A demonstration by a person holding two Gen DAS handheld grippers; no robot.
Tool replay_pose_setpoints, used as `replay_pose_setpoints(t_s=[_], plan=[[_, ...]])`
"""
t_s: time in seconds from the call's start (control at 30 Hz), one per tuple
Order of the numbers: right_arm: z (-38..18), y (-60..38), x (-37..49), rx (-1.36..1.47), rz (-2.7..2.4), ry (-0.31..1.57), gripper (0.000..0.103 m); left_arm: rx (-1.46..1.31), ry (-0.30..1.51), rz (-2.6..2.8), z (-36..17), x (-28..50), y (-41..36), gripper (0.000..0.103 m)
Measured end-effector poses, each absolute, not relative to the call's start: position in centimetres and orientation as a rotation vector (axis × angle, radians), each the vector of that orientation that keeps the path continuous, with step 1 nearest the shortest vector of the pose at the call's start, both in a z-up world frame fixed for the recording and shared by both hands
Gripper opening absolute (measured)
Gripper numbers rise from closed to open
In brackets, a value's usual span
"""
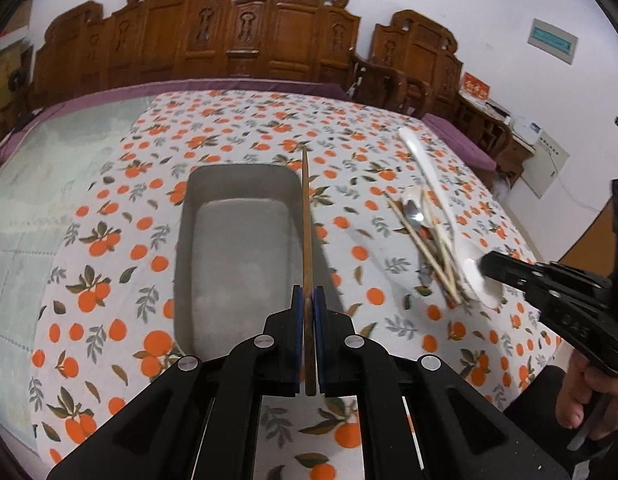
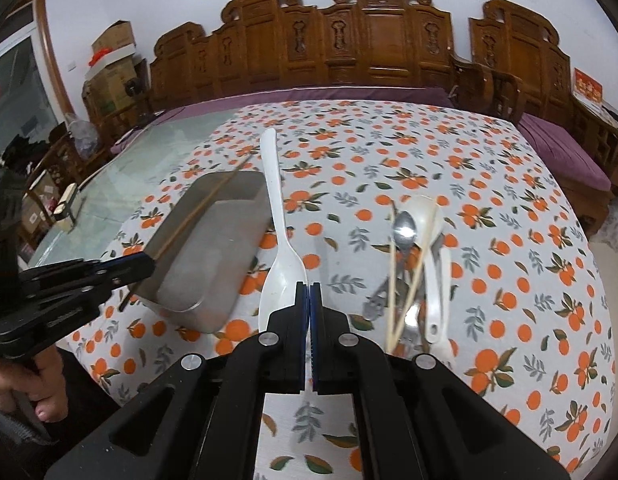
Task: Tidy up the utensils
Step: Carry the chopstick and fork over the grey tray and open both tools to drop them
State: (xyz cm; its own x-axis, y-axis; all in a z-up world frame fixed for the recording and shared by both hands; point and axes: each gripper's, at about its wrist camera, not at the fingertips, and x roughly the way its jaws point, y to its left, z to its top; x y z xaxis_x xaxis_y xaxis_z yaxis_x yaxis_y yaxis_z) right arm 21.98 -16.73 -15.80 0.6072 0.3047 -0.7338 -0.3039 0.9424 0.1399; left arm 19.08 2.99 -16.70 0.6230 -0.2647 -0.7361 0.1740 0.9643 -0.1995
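Observation:
My left gripper [image 1: 308, 294] is shut on a brown chopstick [image 1: 306, 216] that points forward over the right rim of the grey metal tray [image 1: 185, 216]; they also show in the right wrist view, chopstick [image 2: 205, 204], tray [image 2: 245, 200], left gripper [image 2: 147, 266]. My right gripper [image 2: 309, 290] is shut on the bowl edge of a long white spoon [image 2: 274, 208], which also shows in the left wrist view [image 1: 429, 176] with the right gripper [image 1: 487, 266]. A pile of utensils [image 2: 413, 264] lies to the right: pale chopsticks, a metal spoon [image 2: 405, 228], white ladles.
The table carries an orange-print cloth [image 2: 389, 152] with bare glass [image 2: 157, 152] on its left. Carved wooden chairs [image 2: 349, 40] stand behind it. A small block [image 2: 65, 208] stands on the glass at far left.

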Motion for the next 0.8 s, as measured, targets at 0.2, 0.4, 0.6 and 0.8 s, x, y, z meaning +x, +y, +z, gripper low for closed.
replay_pose_setpoints(t_s=[0.2,0.4,0.6,0.8], plan=[[-16.2,-14.8,22.5,-0.028,0.381,0.875,0.002,-0.126,0.926,-0.236,-18.5,20.6,3.9,0.004],[-17.4,-13.0,23.5,-0.044,0.401,0.91,0.002,-0.132,0.954,-0.213,-19.2,21.8,4.9,0.004],[-17.7,-11.4,24.4,-0.048,0.421,0.917,0.002,-0.136,0.957,-0.204,-19.3,22.5,5.4,0.004],[-17.6,-9.8,25.2,-0.055,0.436,0.917,0.002,-0.152,0.927,-0.183,-18.4,22.5,6.4,0.004]])
